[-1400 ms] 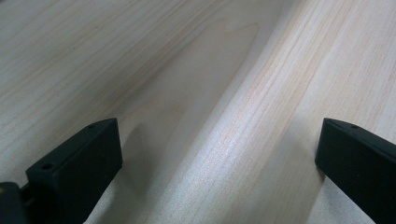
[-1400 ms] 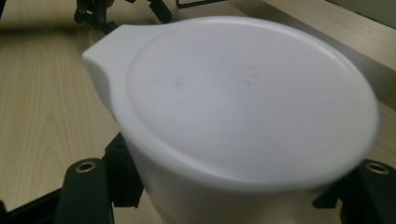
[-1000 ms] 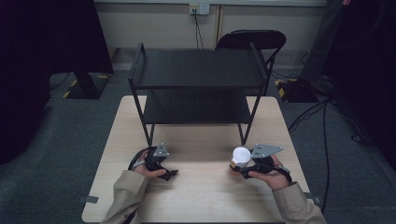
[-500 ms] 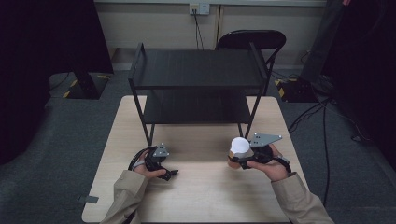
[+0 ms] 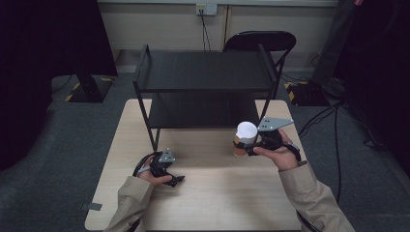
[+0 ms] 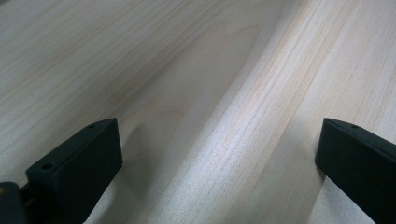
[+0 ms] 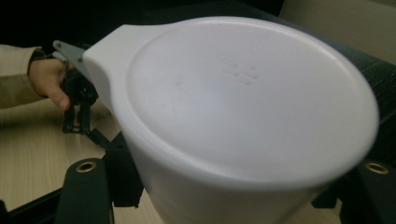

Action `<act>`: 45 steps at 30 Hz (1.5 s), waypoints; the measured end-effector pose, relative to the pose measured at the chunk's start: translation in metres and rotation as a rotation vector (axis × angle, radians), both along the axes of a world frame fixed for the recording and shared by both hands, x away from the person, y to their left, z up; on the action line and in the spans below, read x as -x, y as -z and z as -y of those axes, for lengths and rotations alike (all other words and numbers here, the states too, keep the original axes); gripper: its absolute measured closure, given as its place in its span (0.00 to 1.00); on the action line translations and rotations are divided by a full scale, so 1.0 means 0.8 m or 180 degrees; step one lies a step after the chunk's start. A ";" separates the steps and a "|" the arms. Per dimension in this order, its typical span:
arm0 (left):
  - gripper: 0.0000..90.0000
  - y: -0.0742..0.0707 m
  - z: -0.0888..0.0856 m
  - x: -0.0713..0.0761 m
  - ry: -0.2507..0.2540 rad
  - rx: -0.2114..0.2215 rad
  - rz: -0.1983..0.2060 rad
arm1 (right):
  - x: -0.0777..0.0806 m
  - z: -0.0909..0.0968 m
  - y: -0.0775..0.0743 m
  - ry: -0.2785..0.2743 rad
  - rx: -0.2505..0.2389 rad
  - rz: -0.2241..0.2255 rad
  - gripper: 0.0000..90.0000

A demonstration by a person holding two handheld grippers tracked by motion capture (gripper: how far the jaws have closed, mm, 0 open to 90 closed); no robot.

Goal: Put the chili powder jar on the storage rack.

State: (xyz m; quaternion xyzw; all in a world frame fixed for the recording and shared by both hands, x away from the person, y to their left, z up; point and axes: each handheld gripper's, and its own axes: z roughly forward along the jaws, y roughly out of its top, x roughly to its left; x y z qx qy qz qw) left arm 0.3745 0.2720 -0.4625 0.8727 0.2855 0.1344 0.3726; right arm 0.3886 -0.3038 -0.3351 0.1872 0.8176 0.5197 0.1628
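Right gripper (image 5: 247,147) clamps a lidded cup (image 5: 245,137) by its lower wall, held above the table's (image 5: 217,203) right side, near the black shelf rack (image 5: 205,82). It looks light and thin-walled; gripping low, under the white lid (image 7: 252,93), seems safest. Left gripper (image 5: 167,171) rests open at near left.

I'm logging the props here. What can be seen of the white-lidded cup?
The cup looks like a paper cup: a brownish body under a smooth white plastic lid with a small tab and faint embossed marks. It stands upright, lid on, clamped between the right tongs, in front of the black shelf and over the wooden table. Whether its base touches the table cannot be told.
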 end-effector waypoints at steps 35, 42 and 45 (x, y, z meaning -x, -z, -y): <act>0.00 0.003 0.001 -0.001 0.0034 0.0033 0.0016 | -0.058 -0.084 -0.057 0.0377 0.0075 0.0038 0.34; 0.00 0.003 0.002 -0.001 0.0043 0.0037 0.0028 | -0.064 -0.095 -0.054 0.0489 0.0051 0.0064 0.34; 0.00 0.003 0.002 -0.001 0.0045 0.0039 0.0029 | -0.065 -0.099 -0.052 0.0543 0.0049 0.0063 0.34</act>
